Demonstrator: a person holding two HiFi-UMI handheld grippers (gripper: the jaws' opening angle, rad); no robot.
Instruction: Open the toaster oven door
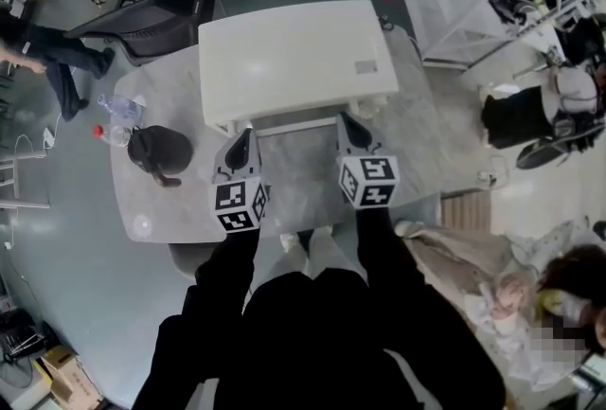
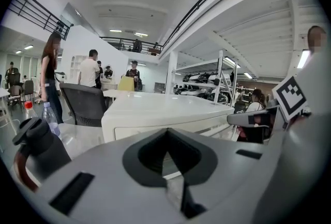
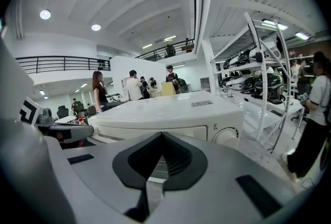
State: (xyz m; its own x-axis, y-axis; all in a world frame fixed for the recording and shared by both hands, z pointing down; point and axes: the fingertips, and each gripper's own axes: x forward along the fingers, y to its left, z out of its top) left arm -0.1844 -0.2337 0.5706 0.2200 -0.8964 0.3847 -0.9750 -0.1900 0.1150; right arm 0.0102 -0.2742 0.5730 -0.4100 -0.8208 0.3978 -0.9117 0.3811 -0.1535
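My left tongs (image 1: 244, 135) and my right tongs (image 1: 348, 122) are both clenched, holding nothing, with their tips just in front of the white toaster oven (image 1: 294, 58).

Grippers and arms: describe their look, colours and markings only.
The left gripper and the right gripper both have light grey bodies that taper to dark, ribbed jaws. Each carries a white cube printed with black square markers. No cables show. The person wears long black sleeves that reach the grippers.
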